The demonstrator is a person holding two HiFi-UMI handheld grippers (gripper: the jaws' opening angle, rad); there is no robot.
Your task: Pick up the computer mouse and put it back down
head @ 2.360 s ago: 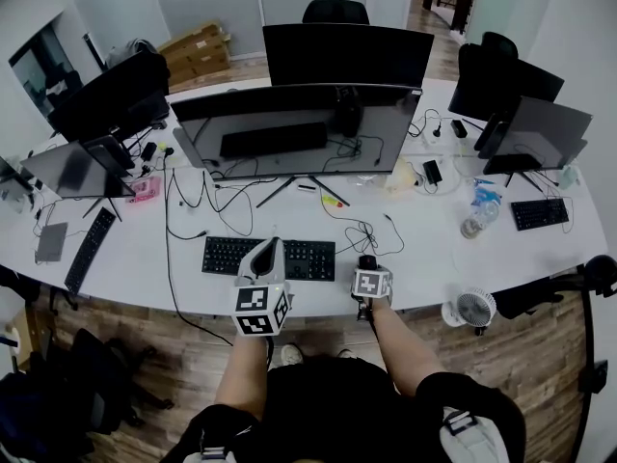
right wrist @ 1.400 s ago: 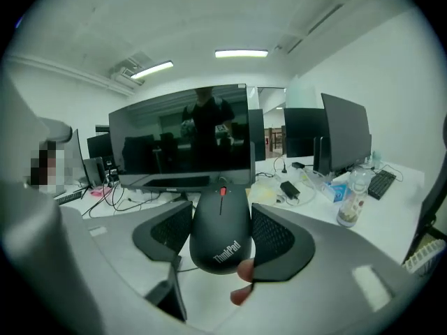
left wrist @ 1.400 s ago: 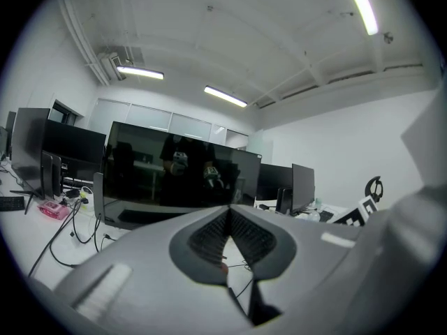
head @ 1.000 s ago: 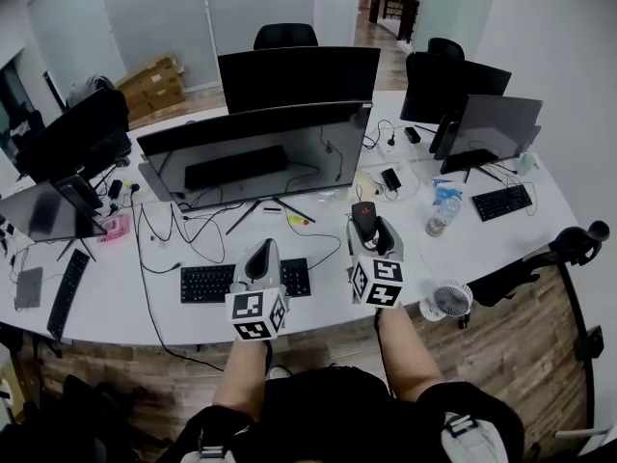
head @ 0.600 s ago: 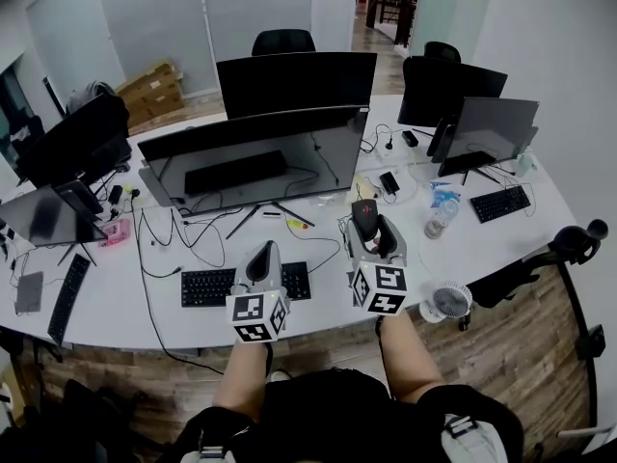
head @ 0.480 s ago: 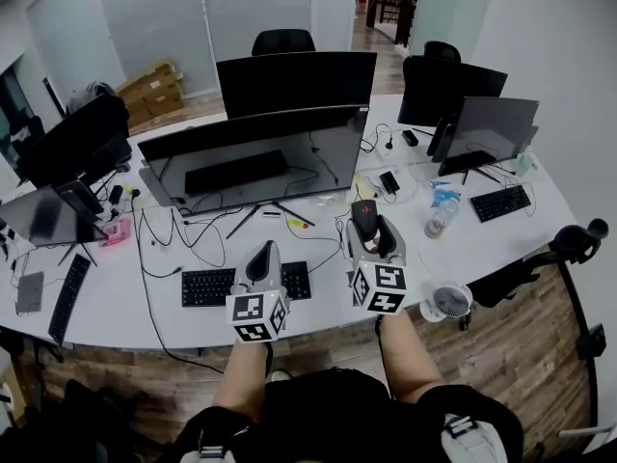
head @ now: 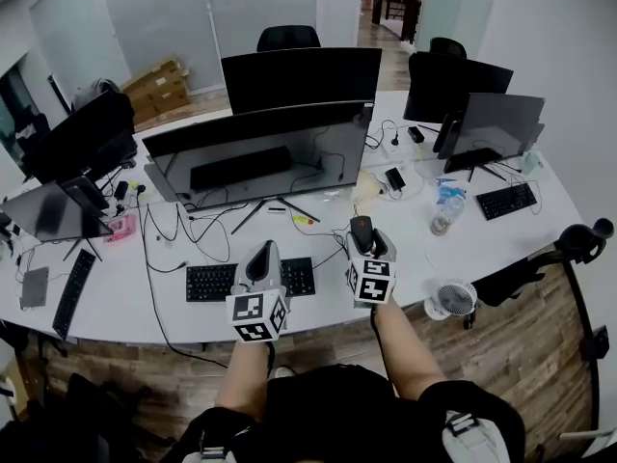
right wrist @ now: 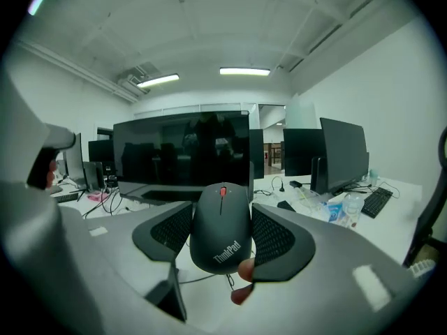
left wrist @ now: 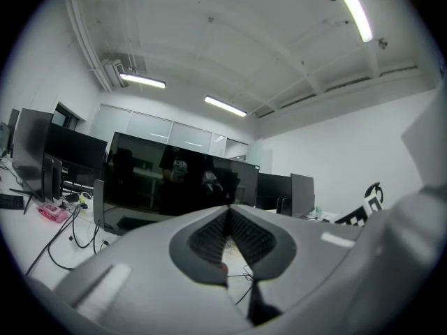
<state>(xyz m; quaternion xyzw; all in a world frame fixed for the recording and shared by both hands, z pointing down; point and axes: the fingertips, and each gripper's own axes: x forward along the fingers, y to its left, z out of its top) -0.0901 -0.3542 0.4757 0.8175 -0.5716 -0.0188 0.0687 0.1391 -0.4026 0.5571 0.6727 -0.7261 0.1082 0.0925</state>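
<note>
The computer mouse (right wrist: 221, 225) is a smooth, matte black oval dome with a red scroll wheel and pale lettering on its near end. It sits squeezed between the right gripper (head: 366, 240)'s two fingers (right wrist: 276, 239), whose dark ribbed pads press on its left and right flanks, so the fingers stand only as far apart as the mouse is wide. Its long axis runs along the fingers, the wheel end pointing away from the person toward the large glossy black monitor (head: 260, 152). In the head view the mouse (head: 361, 228) is held over the white curved surface (head: 125, 297), to the right of the flat black keyboard (head: 227, 280). The left gripper (left wrist: 229, 215), grey and smooth with the same ribbed pads, has its fingers closed tip to tip on nothing, above the keyboard's right end.
</note>
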